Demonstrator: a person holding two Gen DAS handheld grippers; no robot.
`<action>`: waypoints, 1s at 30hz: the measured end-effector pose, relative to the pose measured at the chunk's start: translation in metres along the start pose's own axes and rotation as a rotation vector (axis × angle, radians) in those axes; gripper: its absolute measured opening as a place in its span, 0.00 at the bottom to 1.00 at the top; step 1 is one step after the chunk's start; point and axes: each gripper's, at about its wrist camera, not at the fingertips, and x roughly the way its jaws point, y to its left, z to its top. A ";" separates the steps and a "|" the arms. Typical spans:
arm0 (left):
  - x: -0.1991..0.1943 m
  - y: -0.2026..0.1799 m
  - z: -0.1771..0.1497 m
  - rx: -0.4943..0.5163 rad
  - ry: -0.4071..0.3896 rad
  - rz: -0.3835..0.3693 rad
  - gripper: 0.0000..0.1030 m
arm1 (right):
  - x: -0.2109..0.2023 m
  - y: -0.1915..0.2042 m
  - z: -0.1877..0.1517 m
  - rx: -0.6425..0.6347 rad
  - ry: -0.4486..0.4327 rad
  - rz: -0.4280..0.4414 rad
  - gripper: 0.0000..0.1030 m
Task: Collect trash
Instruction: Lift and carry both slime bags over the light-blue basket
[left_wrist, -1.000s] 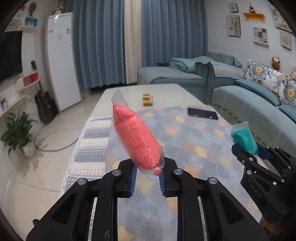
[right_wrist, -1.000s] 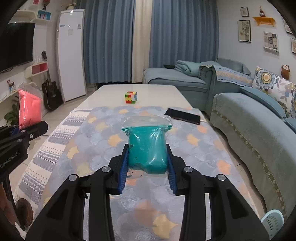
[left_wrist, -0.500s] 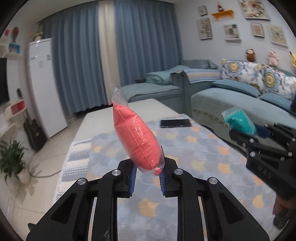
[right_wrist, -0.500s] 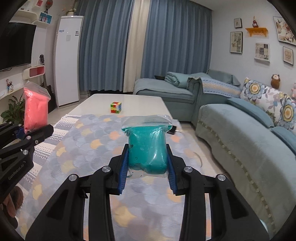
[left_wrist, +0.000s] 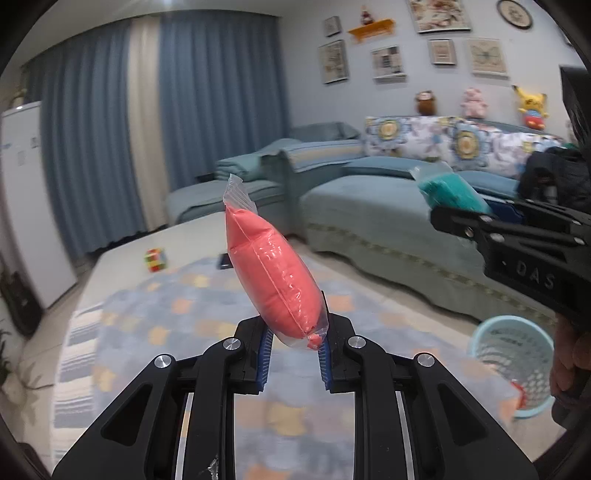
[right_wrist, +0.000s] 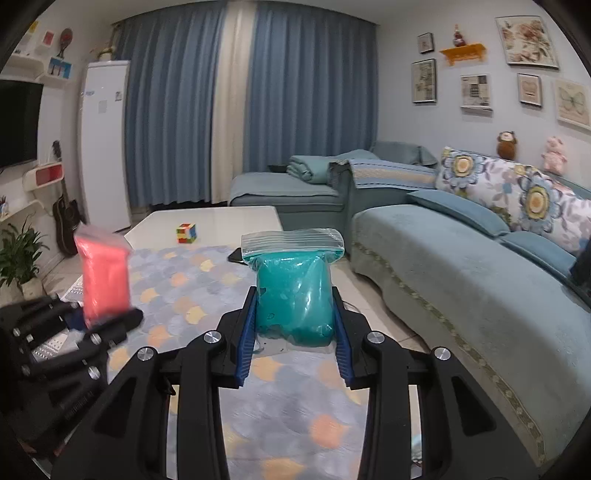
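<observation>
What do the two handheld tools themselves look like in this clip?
Both are matte black plastic, with angular arms that have cut-out openings and round silver screw heads at the joints. The left tool and right tool each have ribbed blue pads lining the fingers. The right one's side carries raised "DAS" lettering. No cables show.

phone (left_wrist: 224, 261): mostly hidden behind the pink bag (left_wrist: 271, 278)
laundry basket (left_wrist: 511, 363): right side covered by the hand (left_wrist: 569, 363)
left gripper (right_wrist: 107, 325): blurred, cut off at the frame's left edge
teal bag (left_wrist: 452, 192): lower end hidden by gripper fingers
</observation>
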 end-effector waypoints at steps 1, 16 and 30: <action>-0.002 -0.010 -0.002 0.008 -0.004 -0.022 0.19 | -0.005 -0.006 -0.003 0.006 -0.002 -0.009 0.32; -0.019 -0.093 -0.020 0.078 -0.011 -0.216 0.19 | -0.079 -0.094 -0.060 0.088 0.005 -0.174 0.32; 0.001 -0.188 -0.040 0.113 0.060 -0.452 0.19 | -0.111 -0.208 -0.114 0.249 0.062 -0.322 0.32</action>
